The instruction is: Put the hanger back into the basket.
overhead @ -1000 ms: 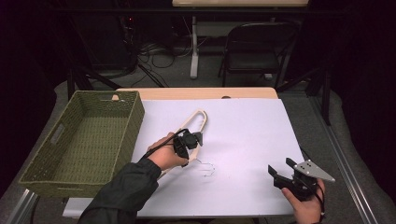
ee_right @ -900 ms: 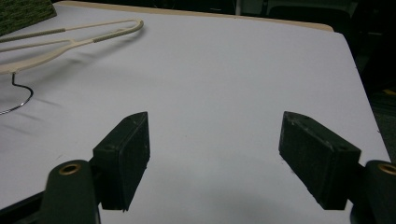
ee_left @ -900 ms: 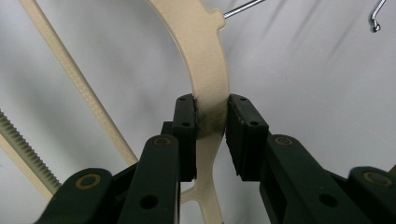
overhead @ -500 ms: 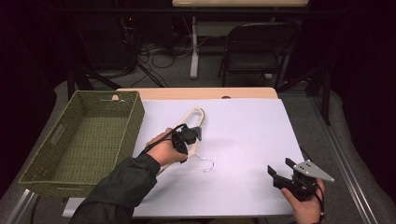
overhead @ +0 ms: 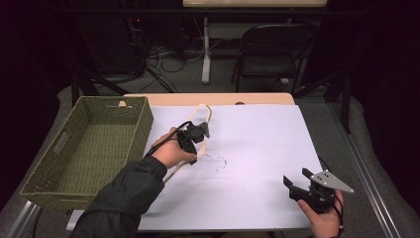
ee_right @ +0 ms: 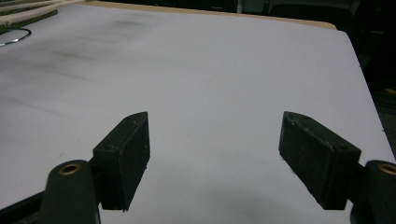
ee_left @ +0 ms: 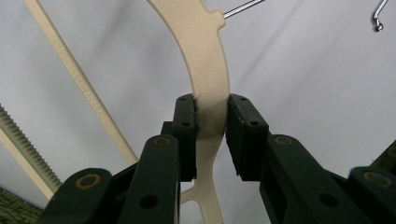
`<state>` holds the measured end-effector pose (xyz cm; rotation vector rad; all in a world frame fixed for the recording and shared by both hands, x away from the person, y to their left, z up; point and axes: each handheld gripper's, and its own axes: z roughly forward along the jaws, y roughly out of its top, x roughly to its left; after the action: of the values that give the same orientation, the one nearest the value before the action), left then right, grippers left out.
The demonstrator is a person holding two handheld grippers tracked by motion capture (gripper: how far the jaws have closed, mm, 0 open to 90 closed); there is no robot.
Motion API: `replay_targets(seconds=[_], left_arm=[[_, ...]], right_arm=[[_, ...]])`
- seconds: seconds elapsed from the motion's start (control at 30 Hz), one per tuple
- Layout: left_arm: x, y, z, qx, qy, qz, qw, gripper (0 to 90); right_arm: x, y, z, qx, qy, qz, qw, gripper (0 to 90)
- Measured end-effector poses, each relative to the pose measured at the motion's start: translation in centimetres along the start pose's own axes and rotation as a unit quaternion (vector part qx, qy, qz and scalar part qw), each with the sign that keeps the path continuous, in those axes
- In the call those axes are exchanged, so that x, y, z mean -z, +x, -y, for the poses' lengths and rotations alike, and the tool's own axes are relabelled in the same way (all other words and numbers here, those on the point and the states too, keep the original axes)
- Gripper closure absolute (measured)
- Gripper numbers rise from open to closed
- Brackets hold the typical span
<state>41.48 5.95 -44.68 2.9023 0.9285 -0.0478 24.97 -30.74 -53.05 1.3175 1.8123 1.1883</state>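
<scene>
A cream plastic clothes hanger (overhead: 204, 113) with a thin metal hook (overhead: 221, 161) sits over the white table (overhead: 257, 144), just right of the basket. My left gripper (overhead: 197, 132) is shut on it. In the left gripper view both pads press the hanger's curved arm (ee_left: 208, 56), and the hook's tip (ee_left: 379, 18) shows at the top right. My right gripper (overhead: 293, 186) is held near the table's front right corner. It stands open over the bare white surface, with nothing between its fingers (ee_right: 123, 158).
A green woven basket (overhead: 144, 124) stands on the left side of the table, and nothing is visible inside it. A folding chair (overhead: 267, 54) and cables on the floor lie beyond the far edge. The table's right edge is close to my right gripper.
My left gripper has moved up the high view, away from the person, carrying the hanger; the hook has shifted the same way. The right gripper has stayed in place.
</scene>
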Motion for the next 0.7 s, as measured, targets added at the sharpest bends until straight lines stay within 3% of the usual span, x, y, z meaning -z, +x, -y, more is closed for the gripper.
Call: replay_targets(seconds=[0.13, 0.23, 0.53, 0.7], left_arm=[[1.0, 0.4, -0.1, 0.020, -0.007, 0.002, 0.9998, 74.5], [1.7, 0.5, -0.1, 0.023, -0.006, -0.009, 0.9997, 74.6], [4.9, 0.9, 0.2, 0.039, -0.032, -0.018, 0.9986, 74.5], [5.9, 1.4, 0.7, 0.047, -0.033, -0.022, 0.9981, 74.5]], right_arm=[[0.0, 0.0, 0.0, 0.000, -0.001, -0.001, 1.0000, 24.6], [0.0, 0.0, 0.0, 0.000, 0.000, -0.001, 1.0000, 24.6], [0.0, 0.1, 0.0, 0.000, 0.001, -0.002, 1.0000, 24.6], [-0.1, 0.1, 0.1, -0.001, 0.003, -0.004, 1.0000, 24.6]])
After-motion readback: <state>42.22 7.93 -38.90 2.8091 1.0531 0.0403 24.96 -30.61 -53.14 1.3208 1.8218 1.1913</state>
